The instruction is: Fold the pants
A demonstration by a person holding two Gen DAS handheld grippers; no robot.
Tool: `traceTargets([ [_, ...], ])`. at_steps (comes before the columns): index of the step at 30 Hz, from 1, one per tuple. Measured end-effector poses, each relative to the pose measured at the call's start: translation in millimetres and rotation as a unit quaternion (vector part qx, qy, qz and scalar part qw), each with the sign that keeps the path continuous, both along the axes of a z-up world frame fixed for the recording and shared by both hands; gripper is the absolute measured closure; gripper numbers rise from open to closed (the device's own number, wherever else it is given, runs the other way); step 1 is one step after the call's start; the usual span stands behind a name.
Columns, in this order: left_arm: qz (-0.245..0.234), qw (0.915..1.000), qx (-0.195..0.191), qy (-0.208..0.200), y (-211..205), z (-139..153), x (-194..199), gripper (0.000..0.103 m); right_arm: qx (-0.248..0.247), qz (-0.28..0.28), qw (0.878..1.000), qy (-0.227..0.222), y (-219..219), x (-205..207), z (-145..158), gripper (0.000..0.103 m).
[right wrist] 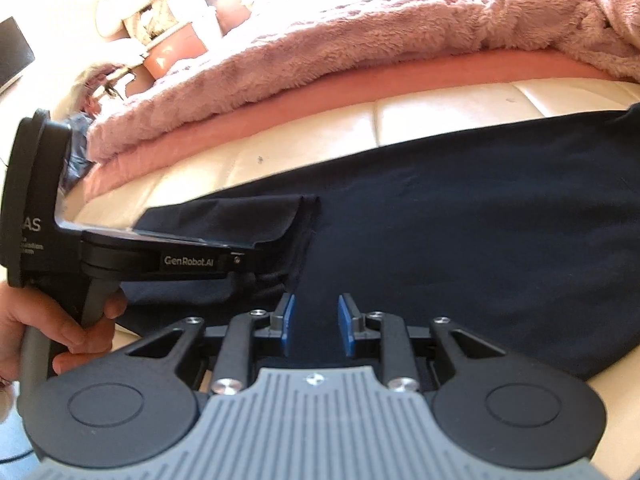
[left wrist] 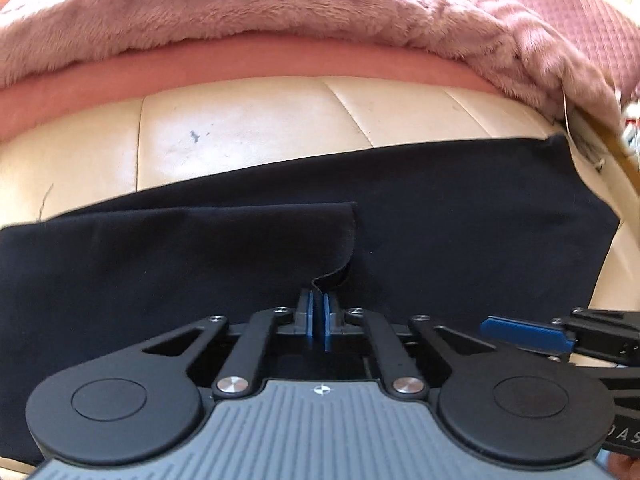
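Dark navy pants [left wrist: 440, 220] lie flat across a cream leather seat [left wrist: 248, 136], with one end folded back over the rest. My left gripper [left wrist: 319, 300] is shut on the hem edge of that folded layer [left wrist: 332, 276]. In the right wrist view the pants [right wrist: 460, 216] fill the middle, and the folded layer [right wrist: 280, 216] lies at the left. My right gripper [right wrist: 316, 316] is open and empty just above the pants. Its blue pad [left wrist: 524, 330] shows at the right of the left wrist view. The left gripper's body [right wrist: 168, 260] sits at the left, held by a hand [right wrist: 60, 328].
A fluffy pink blanket [left wrist: 280, 8] over a pink sheet [left wrist: 280, 64] lies along the back of the seat, also in the right wrist view [right wrist: 360, 48]. Cluttered items [right wrist: 168, 8] and a dark screen [right wrist: 12, 52] are at the far left.
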State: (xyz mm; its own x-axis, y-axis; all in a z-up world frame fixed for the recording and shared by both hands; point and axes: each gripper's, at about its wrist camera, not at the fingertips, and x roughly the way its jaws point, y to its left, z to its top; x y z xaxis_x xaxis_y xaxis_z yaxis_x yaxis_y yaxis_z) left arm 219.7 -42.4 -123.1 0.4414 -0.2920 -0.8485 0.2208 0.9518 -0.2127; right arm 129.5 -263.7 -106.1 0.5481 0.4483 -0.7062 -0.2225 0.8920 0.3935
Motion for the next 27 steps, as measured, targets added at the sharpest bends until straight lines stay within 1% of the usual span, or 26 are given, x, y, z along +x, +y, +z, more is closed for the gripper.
traceTargets([
  [3, 0.025, 0.9990, -0.038, 0.005, 9.8, 4.3, 0.2, 0.101, 0.007, 0.013, 1.000, -0.004, 8.4, 7.4, -1.5, 0.082],
  [4, 0.035, 0.9977, -0.058, 0.004, 15.5, 8.4, -0.9, 0.101, 0.010, 0.018, 1.000, -0.006, 12.2, 10.5, -2.2, 0.082],
  [6, 0.047, 0.9952, -0.086, 0.000, 25.5, 18.3, -0.7, 0.101, 0.015, 0.022, 1.000, -0.006, 17.5, 15.8, -3.0, 0.082],
  [11, 0.063, 0.9889, -0.135, -0.007, 47.1, 47.2, 5.2, 0.102, 0.039, 0.030, 0.999, -0.004, 27.7, 32.8, -7.5, 0.082],
  [12, 0.067, 0.9872, -0.144, -0.009, 51.4, 53.0, 6.6, 0.102, 0.042, 0.031, 0.999, 0.004, 30.5, 38.2, -10.7, 0.082],
  [14, 0.068, 0.9861, -0.151, -0.013, 55.8, 60.9, 10.5, 0.102, 0.050, 0.040, 0.998, 0.026, 34.3, 46.1, -17.6, 0.082],
  [16, 0.066, 0.9869, -0.146, -0.018, 57.7, 65.8, 13.2, 0.102, 0.050, 0.043, 0.997, 0.046, 37.1, 48.6, -24.3, 0.082],
  [17, 0.066, 0.9871, -0.145, -0.017, 57.7, 65.6, 14.3, 0.102, 0.050, 0.046, 0.997, 0.048, 37.3, 47.5, -25.6, 0.086],
  [18, 0.065, 0.9873, -0.144, -0.014, 57.3, 64.2, 15.1, 0.102, 0.051, 0.050, 0.996, 0.045, 37.0, 45.2, -24.8, 0.103],
  [20, 0.066, 0.9863, -0.151, -0.009, 56.9, 61.3, 15.3, 0.102, 0.045, 0.070, 0.995, 0.048, 37.1, 41.3, -23.3, 0.103],
  [22, 0.065, 0.9854, -0.157, -0.009, 55.3, 61.6, 14.9, 0.102, 0.032, 0.080, 0.996, 0.038, 36.1, 34.8, -18.5, 0.103],
  [25, 0.061, 0.9849, -0.162, -0.010, 52.9, 64.2, 15.0, 0.102, 0.027, 0.078, 0.996, 0.038, 31.4, 29.2, -15.3, 0.103],
  [27, 0.057, 0.9848, -0.164, -0.006, 49.3, 65.0, 16.9, 0.102, 0.016, 0.079, 0.996, 0.048, 30.6, 28.4, -17.3, 0.102],
])
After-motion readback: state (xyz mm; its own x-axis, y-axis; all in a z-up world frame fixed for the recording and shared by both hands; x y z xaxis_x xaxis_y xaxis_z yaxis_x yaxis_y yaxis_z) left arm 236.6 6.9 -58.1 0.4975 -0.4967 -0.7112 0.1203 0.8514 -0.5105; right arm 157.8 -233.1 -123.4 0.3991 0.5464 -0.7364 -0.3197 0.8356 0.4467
